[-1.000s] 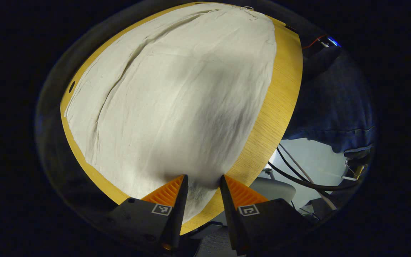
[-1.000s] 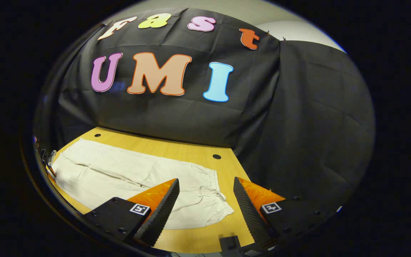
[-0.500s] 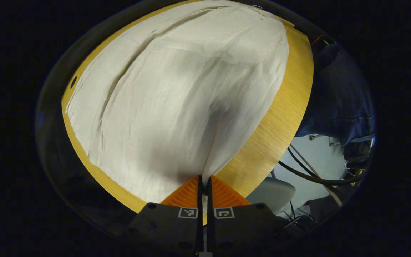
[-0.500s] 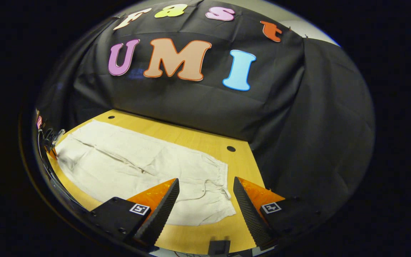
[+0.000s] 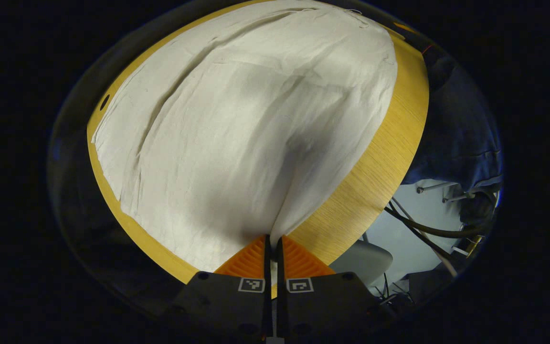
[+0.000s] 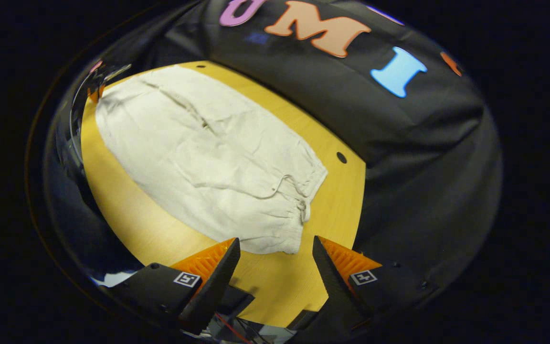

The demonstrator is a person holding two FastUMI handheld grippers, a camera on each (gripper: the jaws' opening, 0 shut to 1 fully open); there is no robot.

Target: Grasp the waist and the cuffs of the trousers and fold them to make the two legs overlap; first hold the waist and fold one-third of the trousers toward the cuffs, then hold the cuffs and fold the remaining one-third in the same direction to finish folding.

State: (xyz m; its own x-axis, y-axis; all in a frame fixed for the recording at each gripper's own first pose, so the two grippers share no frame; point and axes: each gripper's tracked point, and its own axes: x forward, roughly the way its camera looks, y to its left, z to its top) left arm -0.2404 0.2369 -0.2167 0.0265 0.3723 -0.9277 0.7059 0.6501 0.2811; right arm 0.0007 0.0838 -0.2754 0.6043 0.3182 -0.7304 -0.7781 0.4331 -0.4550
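Trousers (image 6: 208, 157) lie flat on the table (image 6: 127, 224), nearly covering it. Thin, soft, light cloth; I judge it will drape and crease, so I should take hems, not mid-panel. My left gripper (image 5: 272, 243) is clamped on the cuff edge at the table's near rim, cloth tenting up. My right gripper (image 6: 275, 253) gapes, holding nothing, just short of the waist (image 6: 299, 210). The right gripper view shows drawstring and waistband; the left gripper view shows leg creases.
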